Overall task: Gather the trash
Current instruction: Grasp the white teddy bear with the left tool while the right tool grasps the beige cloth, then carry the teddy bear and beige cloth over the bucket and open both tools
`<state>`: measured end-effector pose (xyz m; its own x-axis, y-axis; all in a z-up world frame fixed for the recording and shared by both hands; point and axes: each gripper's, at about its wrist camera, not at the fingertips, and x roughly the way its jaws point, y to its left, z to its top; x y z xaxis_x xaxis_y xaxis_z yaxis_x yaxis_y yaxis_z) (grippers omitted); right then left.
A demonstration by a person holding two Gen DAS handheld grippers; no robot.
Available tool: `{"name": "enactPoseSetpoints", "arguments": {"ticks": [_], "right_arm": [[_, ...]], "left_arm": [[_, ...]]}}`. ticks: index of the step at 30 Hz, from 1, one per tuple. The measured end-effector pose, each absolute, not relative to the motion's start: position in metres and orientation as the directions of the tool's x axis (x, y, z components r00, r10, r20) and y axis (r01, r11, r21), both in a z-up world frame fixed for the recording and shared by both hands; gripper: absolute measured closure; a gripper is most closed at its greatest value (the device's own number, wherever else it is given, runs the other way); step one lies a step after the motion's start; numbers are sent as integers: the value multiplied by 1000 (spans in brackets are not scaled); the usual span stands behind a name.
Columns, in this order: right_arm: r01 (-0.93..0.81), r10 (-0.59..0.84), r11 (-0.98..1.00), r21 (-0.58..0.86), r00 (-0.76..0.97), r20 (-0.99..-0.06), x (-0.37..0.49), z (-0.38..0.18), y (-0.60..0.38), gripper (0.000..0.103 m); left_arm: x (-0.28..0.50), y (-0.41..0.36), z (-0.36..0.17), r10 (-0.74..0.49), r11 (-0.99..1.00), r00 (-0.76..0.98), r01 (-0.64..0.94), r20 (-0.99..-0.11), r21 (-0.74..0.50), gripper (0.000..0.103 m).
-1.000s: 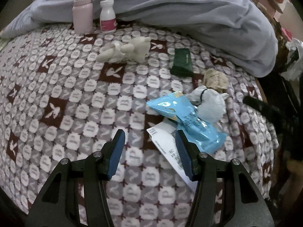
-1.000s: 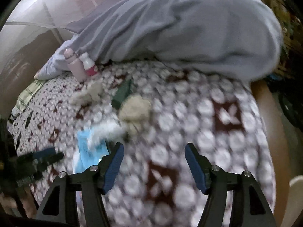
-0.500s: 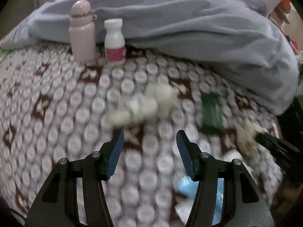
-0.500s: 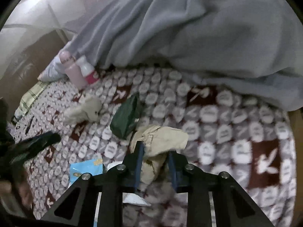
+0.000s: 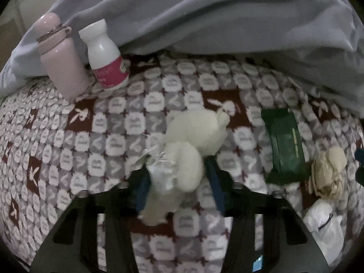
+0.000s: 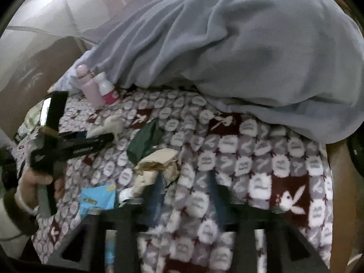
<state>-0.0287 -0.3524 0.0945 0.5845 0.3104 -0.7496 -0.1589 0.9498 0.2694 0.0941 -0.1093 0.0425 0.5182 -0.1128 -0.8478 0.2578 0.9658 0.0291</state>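
My left gripper (image 5: 178, 185) is closing on a cream crumpled tissue wad (image 5: 193, 136) on the patterned bedcover (image 5: 68, 159), and both blue pads sit against the wad's near end. The right wrist view shows that gripper (image 6: 102, 136) held in a hand (image 6: 34, 179), reaching the wad (image 6: 113, 124). My right gripper (image 6: 186, 188) is opening. A beige crumpled paper (image 6: 159, 161) lies at its left fingertip, and only bedcover shows between the jaws. A green packet (image 5: 285, 145) lies between wad and paper.
A pink bottle (image 5: 61, 63) and a white bottle with a pink label (image 5: 104, 59) stand at the back left. A grey blanket (image 5: 227, 22) is heaped across the back. A blue wrapper (image 6: 97, 199) and a white crumpled piece (image 5: 325, 223) lie near the front.
My left gripper travelled from the blue wrapper to the cream wad and narrowed around it. My right gripper reached the beige paper, pinched it half a second ago, and has spread since.
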Motion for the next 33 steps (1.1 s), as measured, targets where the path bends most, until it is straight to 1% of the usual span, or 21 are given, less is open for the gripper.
{"name": "enactPoseSetpoints", "arguments": {"ticks": [1, 2, 4, 7, 9, 10, 11, 13, 17, 20, 22, 33], "right_arm": [[-168, 336, 941, 295, 581, -741, -26, 93, -349, 46], [-175, 350, 936, 306, 567, -746, -23, 90, -344, 46], [-213, 368, 930, 300, 540, -757, -18, 85, -326, 46], [-249, 337, 939, 239, 514, -789, -11, 73, -301, 46], [-234, 267, 958, 168, 509, -818, -5, 61, -291, 57], [-215, 240, 965, 147, 515, -823, -4, 58, -292, 67], [-205, 252, 964, 167, 520, -816, -4, 60, -296, 73], [-191, 308, 951, 242, 532, -789, -12, 71, -308, 76], [-197, 346, 938, 284, 580, -738, -45, 105, -328, 76], [-202, 375, 926, 318, 581, -722, -71, 122, -339, 76], [-203, 370, 928, 311, 593, -716, -95, 131, -346, 76], [-111, 310, 943, 313, 634, -708, -192, 142, -390, 76]], "left_arm": [[93, -106, 44, -105, 968, 514, 249, -851, 31, 76], [93, -103, 45, -117, 970, 505, 242, -855, 10, 77], [92, -93, 50, -170, 973, 474, 219, -864, -71, 78], [86, -79, 55, -227, 970, 439, 187, -869, -158, 78], [77, -74, 59, -269, 961, 415, 175, -869, -214, 78], [72, -73, 61, -284, 957, 406, 174, -868, -232, 79], [65, -72, 64, -298, 953, 399, 176, -867, -246, 79], [52, -73, 71, -324, 945, 391, 185, -861, -271, 79], [18, -84, 89, -371, 926, 381, 212, -847, -311, 79], [-8, -96, 102, -400, 914, 392, 242, -828, -327, 79], [-24, -106, 109, -414, 906, 391, 259, -822, -334, 79], [-118, -183, 133, -456, 869, 391, 390, -799, -305, 79]]}}
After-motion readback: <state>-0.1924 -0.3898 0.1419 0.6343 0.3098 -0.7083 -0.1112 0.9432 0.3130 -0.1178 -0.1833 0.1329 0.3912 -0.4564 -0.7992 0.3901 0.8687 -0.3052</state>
